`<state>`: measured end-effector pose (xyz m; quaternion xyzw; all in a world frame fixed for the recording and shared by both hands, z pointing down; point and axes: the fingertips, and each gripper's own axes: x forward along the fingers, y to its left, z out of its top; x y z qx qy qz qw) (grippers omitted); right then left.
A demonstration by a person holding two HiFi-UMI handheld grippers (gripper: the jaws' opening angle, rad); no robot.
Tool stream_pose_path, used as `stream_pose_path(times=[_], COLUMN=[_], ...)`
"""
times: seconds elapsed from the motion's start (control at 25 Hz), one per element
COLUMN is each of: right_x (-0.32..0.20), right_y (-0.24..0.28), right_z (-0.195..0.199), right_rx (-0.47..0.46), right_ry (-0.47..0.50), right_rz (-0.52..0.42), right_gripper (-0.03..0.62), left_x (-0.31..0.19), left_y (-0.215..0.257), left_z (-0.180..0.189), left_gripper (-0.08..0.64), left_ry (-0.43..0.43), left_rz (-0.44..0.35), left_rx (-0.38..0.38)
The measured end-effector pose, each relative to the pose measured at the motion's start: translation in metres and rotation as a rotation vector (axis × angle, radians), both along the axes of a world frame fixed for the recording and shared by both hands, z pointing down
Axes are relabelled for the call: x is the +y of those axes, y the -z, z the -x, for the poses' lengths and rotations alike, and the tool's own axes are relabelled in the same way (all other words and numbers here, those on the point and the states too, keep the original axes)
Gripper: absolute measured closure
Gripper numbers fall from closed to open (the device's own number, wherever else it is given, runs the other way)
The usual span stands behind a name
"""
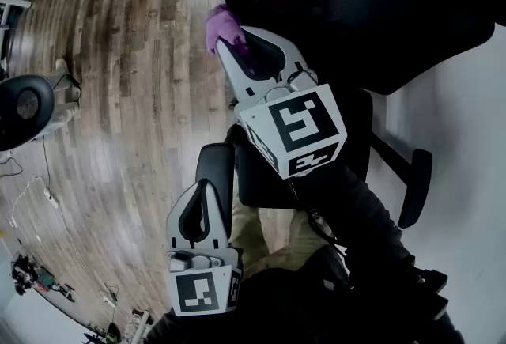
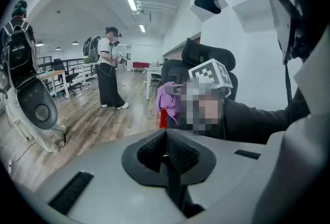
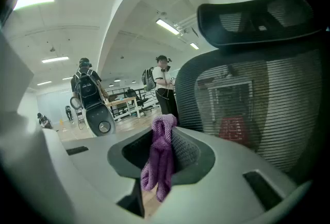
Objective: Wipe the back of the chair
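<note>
**Purple cloth pinched and up at the chair's mesh back**

Here's the right gripper (image 3: 162, 133), its 2 fingers clamped on a fuzzy purple cloth (image 3: 159, 164). The cloth bunches above the fingertips and hangs down in a soft fold between them. Right beside it rises the black mesh back of the office chair (image 3: 247, 109), with the curved black headrest (image 3: 252, 12) perched above. The cloth sits just at the left edge of that mesh, though whether it is actually touching is too close to call. From the head view, the purple bundle pokes out past the gripper's tip, close against the dark back panel.

Now the left gripper (image 2: 166, 138): its 2 fingers are pressed together with nothing between them. It hangs low in the head view, nearer the person, beside the chair's black seat (image 1: 261, 176) and well apart from the cloth. A black armrest (image 1: 417, 184) juts out on the far side of the seat.

Underneath it all, a grey-brown wood plank floor (image 1: 134, 97). In the background of the left gripper view, a person in a white top and black trousers (image 2: 109, 71) stands on that floor.
</note>
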<state>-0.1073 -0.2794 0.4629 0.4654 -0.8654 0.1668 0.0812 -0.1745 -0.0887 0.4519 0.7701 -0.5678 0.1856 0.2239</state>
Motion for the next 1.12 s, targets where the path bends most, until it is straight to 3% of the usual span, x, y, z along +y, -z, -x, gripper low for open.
stream_pose_path(times=[0.04,0.16,0.4,0.56,0.84,1.12], right_x=[0.0,-0.003,0.003,0.007,0.013,0.022], right_y=[-0.002,-0.004,-0.006,-0.002,0.0,0.0], right_z=[-0.01,-0.039,-0.079,-0.102,-0.137,-0.184], right_rx=[0.002,0.008,0.015,0.017,0.02,0.019], right_ry=[-0.011,-0.044,-0.103,-0.134,-0.176,-0.248], right_rz=[0.004,0.008,-0.007,-0.014,-0.021,-0.025], right_gripper=[0.503,0.503,0.503,0.502,0.503,0.503], left_x=[-0.003,-0.001,-0.002,0.004,0.002,0.01], left_y=[0.002,-0.005,-0.009,-0.009,-0.005,-0.008], left_z=[-0.009,-0.032,-0.06,-0.073,-0.098,-0.123], left_gripper=[0.554,0.554,0.554,0.554,0.554,0.554], left_ry=[-0.018,-0.045,-0.12,-0.11,-0.171,-0.199], left_rz=[-0.014,0.043,0.03,0.056,0.017,0.032], left_rx=[0.003,0.0,-0.015,-0.006,-0.022,-0.027])
